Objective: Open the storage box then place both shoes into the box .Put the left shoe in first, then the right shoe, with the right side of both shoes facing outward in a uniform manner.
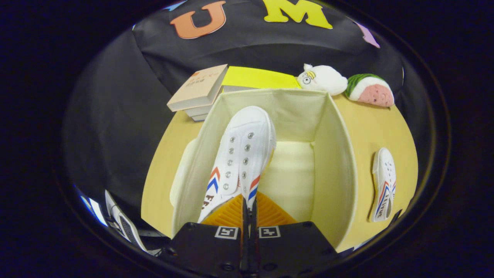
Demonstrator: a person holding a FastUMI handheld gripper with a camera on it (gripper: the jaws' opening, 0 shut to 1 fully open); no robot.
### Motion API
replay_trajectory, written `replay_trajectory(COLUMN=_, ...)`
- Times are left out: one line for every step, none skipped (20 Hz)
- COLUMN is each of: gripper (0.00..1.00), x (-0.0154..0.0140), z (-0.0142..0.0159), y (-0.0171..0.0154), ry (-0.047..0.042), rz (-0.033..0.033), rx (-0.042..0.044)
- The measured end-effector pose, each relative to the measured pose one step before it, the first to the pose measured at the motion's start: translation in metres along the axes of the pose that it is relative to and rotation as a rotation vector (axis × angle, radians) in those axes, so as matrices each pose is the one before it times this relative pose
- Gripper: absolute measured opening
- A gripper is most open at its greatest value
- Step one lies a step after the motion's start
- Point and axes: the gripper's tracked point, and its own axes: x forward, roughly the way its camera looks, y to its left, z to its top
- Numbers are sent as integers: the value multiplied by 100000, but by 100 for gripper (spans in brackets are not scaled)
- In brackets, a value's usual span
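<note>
A cream fabric storage box stands open on the round yellow table, just ahead of my fingers. My gripper is shut on a white canvas shoe with red and blue chevrons, pinching it at its heel end. This shoe hangs over the box's inside, toe pointing away from me, closer to the box's left wall. A second white shoe of the same kind lies on the table to the right of the box, outside it.
Behind the box lie a stack of books and a yellow book. A white plush toy and a watermelon plush sit at the table's far right. The box lid leans by the left wall.
</note>
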Motion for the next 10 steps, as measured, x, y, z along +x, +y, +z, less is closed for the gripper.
replay_trajectory(gripper=5, x=489, z=-197, y=129, ry=1330, rz=-52, rx=-646)
replay_trajectory(gripper=6, x=204, z=-74, y=-24, ry=731, rz=-57, rx=-437)
replay_trajectory(gripper=6, x=290, z=13, y=-26, ry=144, rz=319, rx=-192)
replay_trajectory(gripper=6, x=202, z=-43, y=-92, ry=504, rz=301, rx=122)
replay_trajectory(gripper=7, x=102, z=-109, y=126, ry=439, rz=1440, rx=-70)
replay_trajectory(gripper=8, x=245, z=-25, y=161, ry=461, rz=1876, rx=-671)
replay_trajectory(gripper=10, x=-184, z=-76, y=155, ry=311, rz=1670, rx=-698)
replay_trajectory(gripper=15, x=-239, z=55, y=564, ry=-718, rz=3202, rx=-888)
replay_trajectory(gripper=20, x=-500, z=271, y=159, ry=-1615, rz=1777, rx=-1146)
replay_trajectory(gripper=24, x=-984, z=272, y=65, ry=-2489, rz=1367, rx=-575)
